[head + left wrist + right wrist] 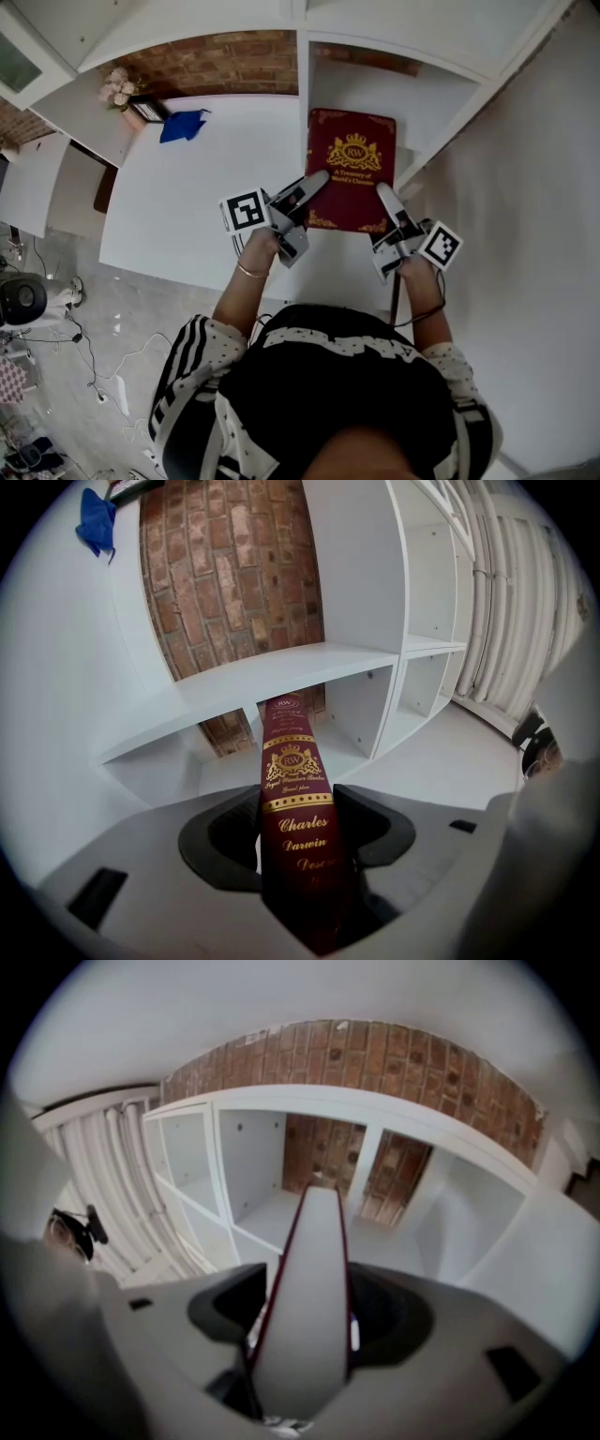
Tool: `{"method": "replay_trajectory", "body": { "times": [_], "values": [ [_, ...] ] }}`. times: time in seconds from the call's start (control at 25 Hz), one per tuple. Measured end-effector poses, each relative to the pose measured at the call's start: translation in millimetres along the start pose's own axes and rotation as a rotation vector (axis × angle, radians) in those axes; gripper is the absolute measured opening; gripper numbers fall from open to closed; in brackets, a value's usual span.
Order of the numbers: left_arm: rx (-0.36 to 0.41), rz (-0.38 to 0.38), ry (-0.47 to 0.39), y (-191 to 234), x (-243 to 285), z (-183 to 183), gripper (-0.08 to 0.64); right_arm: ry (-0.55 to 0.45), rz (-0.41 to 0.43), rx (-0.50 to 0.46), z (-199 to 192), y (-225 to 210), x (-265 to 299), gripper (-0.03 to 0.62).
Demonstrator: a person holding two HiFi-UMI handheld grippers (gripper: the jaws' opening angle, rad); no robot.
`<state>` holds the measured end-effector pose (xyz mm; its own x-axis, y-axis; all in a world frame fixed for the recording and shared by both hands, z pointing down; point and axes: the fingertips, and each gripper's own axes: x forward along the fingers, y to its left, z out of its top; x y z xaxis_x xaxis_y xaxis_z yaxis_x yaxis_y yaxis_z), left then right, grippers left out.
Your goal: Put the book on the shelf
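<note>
So the maroon book [353,164] with the gold crest is right at the white shelf [441,94]. Its cover faces up, the far end pokes into the shelf compartment just right of the upright divider [303,89], and the near end sticks out of the shelf front toward the person. The left gripper [317,178] has the book's spine side, the side nearer that divider. In the left gripper view the spine [295,808] with its gold lettering runs straight out between the jaws, which sit wide and snug against both covers, so it's holding the book. The right gripper [384,193] is on the page-edge side, further from the divider. Its jaws are wide too, with the pale page block [305,1316] between them. That picture's pretty soft, though, and there seems to be a sliver of light beside one pad, so I'd call it loose around the book rather than squeezing. A crumpled blue cloth [182,126] lies on the shelf's top board, left of the divider, and a brick wall [225,61] runs behind the shelf.
</note>
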<state>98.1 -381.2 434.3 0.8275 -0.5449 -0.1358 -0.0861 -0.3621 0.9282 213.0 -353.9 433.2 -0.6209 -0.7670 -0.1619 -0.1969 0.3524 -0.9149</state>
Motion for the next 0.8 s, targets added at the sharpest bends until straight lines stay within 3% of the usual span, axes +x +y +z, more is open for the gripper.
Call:
{"method": "replay_trajectory", "body": {
  "times": [0.6,0.8],
  "values": [
    [-0.018,0.012,-0.01,6.3,3.5,8.0,0.258,0.066,0.002,-0.067,-26.7,4.7,-22.9,0.276],
    [-0.02,0.006,-0.013,6.3,10.5,16.6,0.258,0.089,0.001,-0.04,-36.1,0.7,-25.5,0.276]
  ]
}}
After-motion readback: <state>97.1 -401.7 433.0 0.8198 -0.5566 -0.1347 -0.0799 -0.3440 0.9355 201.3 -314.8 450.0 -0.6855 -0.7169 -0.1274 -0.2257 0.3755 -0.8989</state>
